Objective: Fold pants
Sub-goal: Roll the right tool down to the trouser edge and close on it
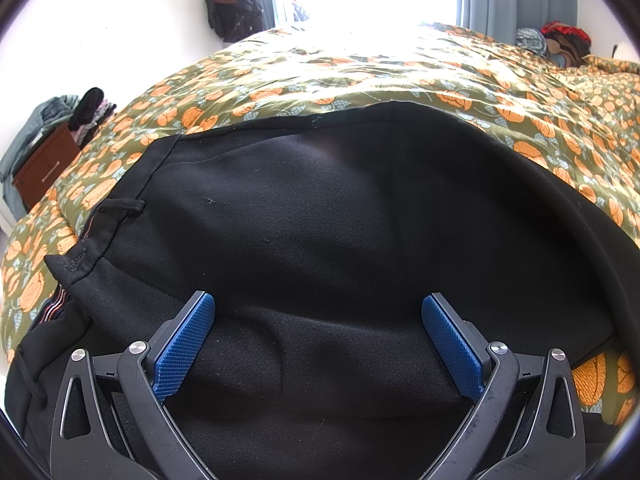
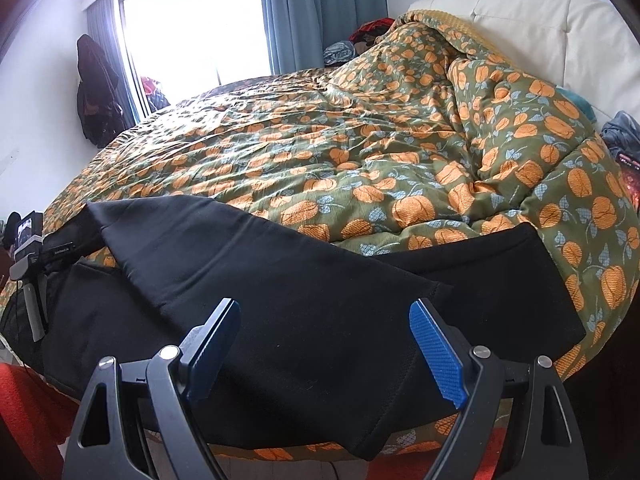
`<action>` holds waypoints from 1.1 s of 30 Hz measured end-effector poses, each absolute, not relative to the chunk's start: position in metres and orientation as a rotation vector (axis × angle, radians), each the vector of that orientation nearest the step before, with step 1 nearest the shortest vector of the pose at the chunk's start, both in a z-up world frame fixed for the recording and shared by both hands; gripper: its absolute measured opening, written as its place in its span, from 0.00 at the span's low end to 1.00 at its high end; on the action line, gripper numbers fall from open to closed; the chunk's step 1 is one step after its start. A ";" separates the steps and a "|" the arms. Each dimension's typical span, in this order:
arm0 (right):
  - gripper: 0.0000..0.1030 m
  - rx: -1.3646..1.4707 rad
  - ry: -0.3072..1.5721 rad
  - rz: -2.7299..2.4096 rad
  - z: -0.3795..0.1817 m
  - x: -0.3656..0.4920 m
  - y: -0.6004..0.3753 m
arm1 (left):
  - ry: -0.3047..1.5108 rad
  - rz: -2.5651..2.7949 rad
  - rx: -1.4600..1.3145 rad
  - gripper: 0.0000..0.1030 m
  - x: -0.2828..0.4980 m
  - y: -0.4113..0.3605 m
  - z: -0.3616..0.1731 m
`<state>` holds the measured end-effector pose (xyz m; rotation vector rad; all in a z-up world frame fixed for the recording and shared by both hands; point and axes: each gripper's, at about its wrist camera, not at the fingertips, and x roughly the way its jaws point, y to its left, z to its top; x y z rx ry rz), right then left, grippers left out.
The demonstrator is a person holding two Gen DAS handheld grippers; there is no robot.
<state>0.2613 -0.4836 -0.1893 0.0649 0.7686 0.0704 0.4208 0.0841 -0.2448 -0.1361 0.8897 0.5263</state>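
Note:
Black pants (image 1: 320,208) lie spread on a bed's green quilt with orange flowers (image 1: 360,76). Their waistband with a belt loop (image 1: 120,207) shows at the left in the left wrist view. My left gripper (image 1: 318,322) hovers over the upper part of the pants, jaws wide apart, nothing pinched between the blue pads (image 1: 184,354). In the right wrist view the pants (image 2: 304,280) run across the near edge of the bed, one leg laid over the other, hems at the right. My right gripper (image 2: 324,340) stands open above the leg fabric, holding nothing.
The quilt (image 2: 360,152) is bunched high at the right by a cream headboard (image 2: 540,28). A window with blue curtains (image 2: 320,12) lies beyond. The other gripper's camera (image 2: 30,236) shows at the left edge. A brown nightstand (image 1: 44,164) stands left of the bed.

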 end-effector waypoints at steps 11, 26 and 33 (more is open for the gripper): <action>0.89 0.587 0.680 -0.075 -0.192 0.239 -0.589 | 0.890 0.526 -0.136 1.00 0.421 0.084 -0.245; 0.89 0.991 1.010 0.513 -0.214 0.267 -0.465 | 0.890 0.526 -0.136 1.00 0.421 0.084 -0.245; 0.89 0.890 1.064 0.354 -0.256 0.301 -0.463 | 0.890 0.526 -0.137 1.00 0.421 0.084 -0.245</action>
